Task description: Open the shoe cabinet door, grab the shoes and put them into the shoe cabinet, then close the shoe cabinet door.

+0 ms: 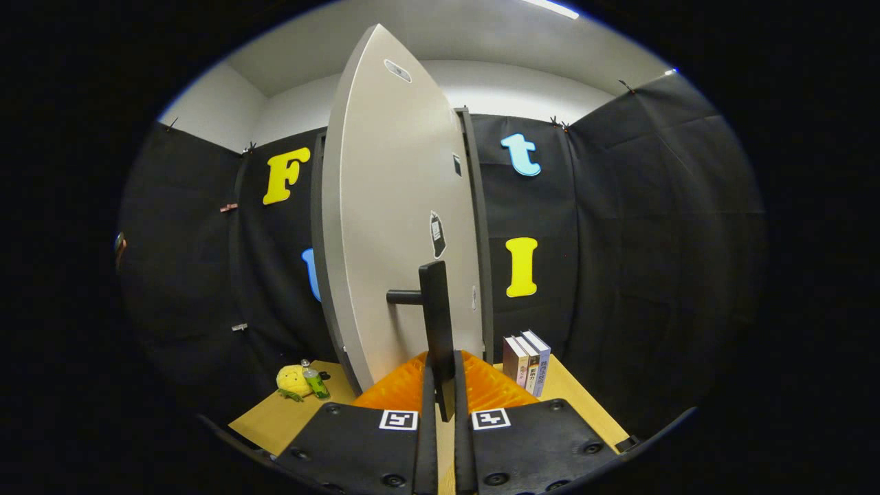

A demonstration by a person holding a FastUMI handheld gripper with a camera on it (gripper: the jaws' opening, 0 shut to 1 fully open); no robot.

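Hand-held gripper: fingers drawn nearly together, clenched on the lower end of the door handle, one finger pressing each side of the dark upright bar. Handle: fixed by a short stub at its 9 o'clock side to the cabinet door. Cabinet door: pale grey panel, swung partly open, rising at 12 o'clock directly beyond the fingers; small stickers on its face; dark frame of the shoe cabinet just behind its 3 o'clock edge. Cabinet interior: hidden by the door, contents cannot be told. Orange ribbed item: on the surface at the foot of the door, just ahead of the fingers and spreading to either side; its kind cannot be told. Books: three, upright, touching one another, at 2 o'clock from the fingertips. Yellow plush toy: at 10 o'clock from the fingertips, a small green bottle leaning against it.
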